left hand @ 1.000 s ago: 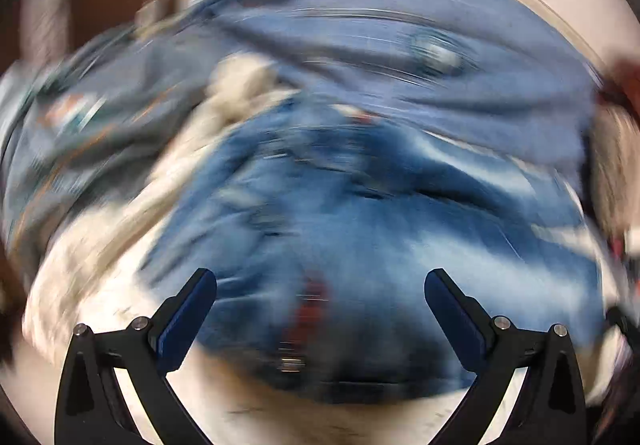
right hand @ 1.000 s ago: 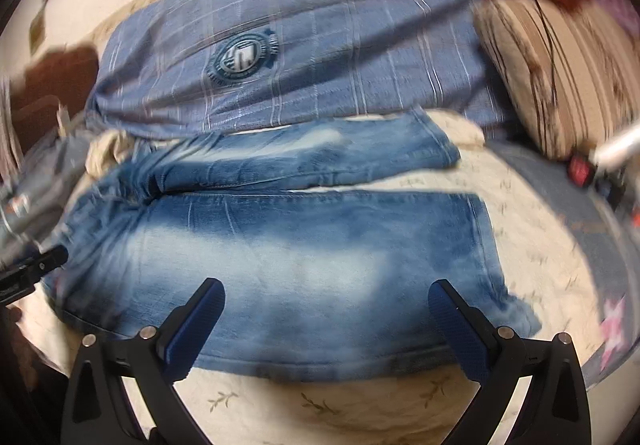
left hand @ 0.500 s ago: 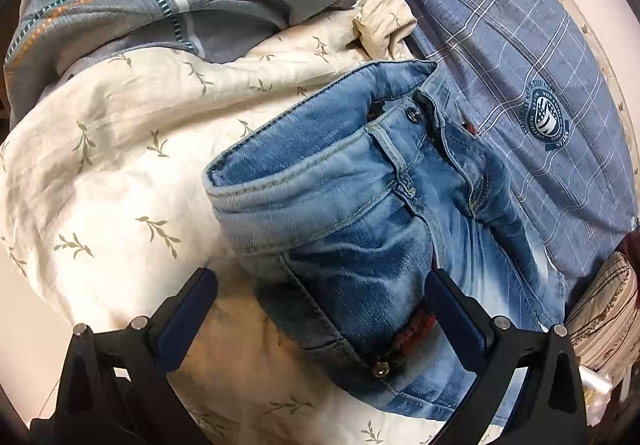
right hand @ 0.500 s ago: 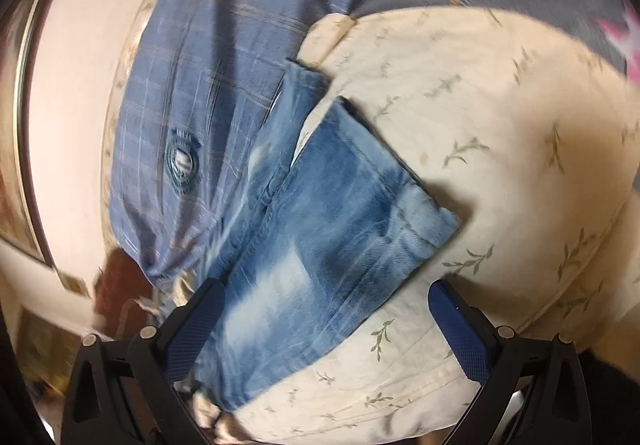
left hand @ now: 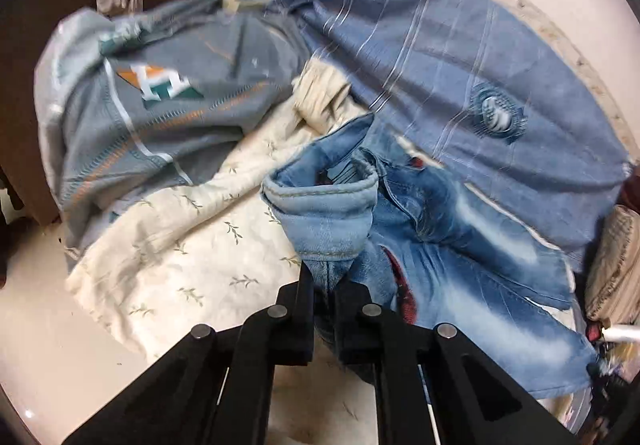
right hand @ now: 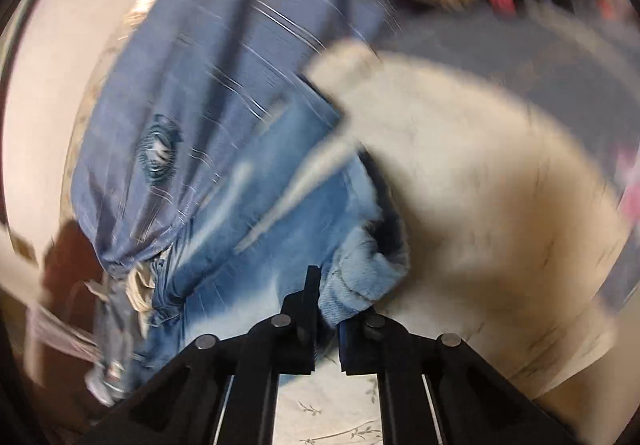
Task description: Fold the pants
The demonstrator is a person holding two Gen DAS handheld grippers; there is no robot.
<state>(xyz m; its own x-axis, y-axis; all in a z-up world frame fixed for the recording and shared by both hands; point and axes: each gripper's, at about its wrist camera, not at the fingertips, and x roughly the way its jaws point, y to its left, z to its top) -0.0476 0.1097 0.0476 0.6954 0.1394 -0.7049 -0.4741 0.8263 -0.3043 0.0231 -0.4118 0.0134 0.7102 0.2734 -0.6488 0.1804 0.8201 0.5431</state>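
Where the cream leaf-print sheet (left hand: 188, 245) covers the bed, the jeans (left hand: 452, 241) lie across it, waist end at the left and legs running off right. Left gripper (left hand: 325, 285): fingers narrow, pinching a fold of the waistband, which stands up in a loop just above them. Right gripper (right hand: 327, 297): fingers narrow, clamped on the rolled hem of a jeans (right hand: 256, 245) leg; this view is blurred. Blue checked cloth with round badge (left hand: 496, 117): spread behind the jeans, touching their far edge. Grey shirt with orange and green print (left hand: 160, 105): crumpled on the sheet, beside the waist. Striped pillow (left hand: 616, 269): at the right edge, near the legs.
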